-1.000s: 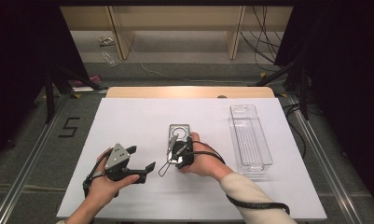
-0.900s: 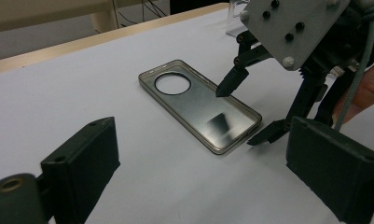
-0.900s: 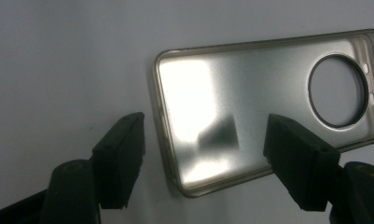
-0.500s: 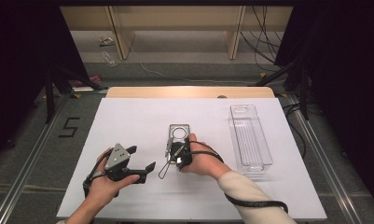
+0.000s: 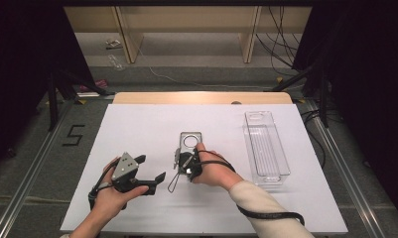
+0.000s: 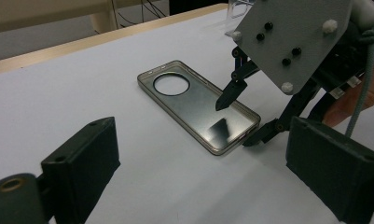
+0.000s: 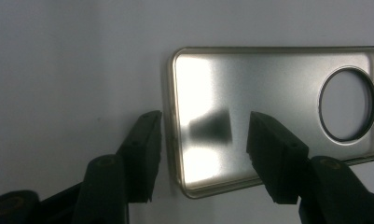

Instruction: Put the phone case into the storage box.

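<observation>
1. A translucent grey phone case with a round camera cut-out (image 5: pixel 190 145) is seen lying flat, inner side up, on the white-covered bench (image 5: pixel 137 124), near the middle of the bench in the high view.

2. The right gripper (image 5: pixel 182 159) is held at the case's 6 o'clock end in the high view, pointing down at the bench.

3. In the right gripper view the short end of the case (image 7: pixel 268 112) is straddled: one jaw stands just outside the rim, the other over the case's inner face. The jaws have just been closing, with the rim between them, but a gap remains on both sides and the pads are not seen pressing on it.

4. In the left gripper view the same case (image 6: pixel 194 102) is shown with the right gripper (image 6: pixel 240 119) at its near corner, one black tip above the inner face and one at bench level beside the rim.

5. The left gripper (image 5: pixel 149 171) is held at about 8 o'clock from the case, well apart from it, with its jaws spread wide and nothing between them.

6. A clear, long rectangular plastic tray (image 5: pixel 266 146) is seen at 3 o'clock from the case, well apart from it.
</observation>
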A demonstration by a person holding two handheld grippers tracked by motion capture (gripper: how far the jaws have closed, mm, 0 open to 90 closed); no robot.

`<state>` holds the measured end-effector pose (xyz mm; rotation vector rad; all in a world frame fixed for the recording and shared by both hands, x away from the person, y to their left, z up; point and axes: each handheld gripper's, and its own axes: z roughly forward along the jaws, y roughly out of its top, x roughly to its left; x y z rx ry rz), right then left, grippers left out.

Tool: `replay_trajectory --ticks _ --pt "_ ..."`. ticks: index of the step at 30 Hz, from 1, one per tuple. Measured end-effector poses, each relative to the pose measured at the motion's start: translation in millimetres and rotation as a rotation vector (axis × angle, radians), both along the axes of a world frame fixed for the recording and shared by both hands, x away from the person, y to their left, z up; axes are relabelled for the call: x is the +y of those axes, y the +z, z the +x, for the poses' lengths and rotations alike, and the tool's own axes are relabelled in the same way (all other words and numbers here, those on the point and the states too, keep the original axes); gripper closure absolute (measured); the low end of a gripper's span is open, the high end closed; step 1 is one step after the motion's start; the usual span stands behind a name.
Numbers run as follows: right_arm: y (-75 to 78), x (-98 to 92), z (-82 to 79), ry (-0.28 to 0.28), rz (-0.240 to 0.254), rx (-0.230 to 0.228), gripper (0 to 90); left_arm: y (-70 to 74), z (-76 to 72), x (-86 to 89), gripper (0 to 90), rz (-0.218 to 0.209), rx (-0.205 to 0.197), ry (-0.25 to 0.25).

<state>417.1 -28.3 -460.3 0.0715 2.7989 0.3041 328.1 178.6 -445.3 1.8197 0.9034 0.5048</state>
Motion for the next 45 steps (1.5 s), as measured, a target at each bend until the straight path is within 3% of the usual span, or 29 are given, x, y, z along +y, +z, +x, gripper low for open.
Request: replay_trajectory --ticks 3,10,24,45 --pt "-1.2 0.4 -0.2 0.01 0.012 0.002 49.2 -0.1 0.3 0.3 9.0 0.001 0.0 0.0" --pt "0.6 2.3 -0.6 0.034 -0.025 0.008 56.2 0.0 0.1 0.1 9.0 -0.001 0.001 -0.001" --pt "0.3 5.8 -2.4 0.064 -0.051 0.029 68.0 0.1 0.2 0.3 9.0 -0.001 0.0 0.0" --pt "0.2 8.1 -4.1 0.063 -0.071 0.061 80.1 0.2 0.2 0.4 9.1 0.0 0.0 0.0"
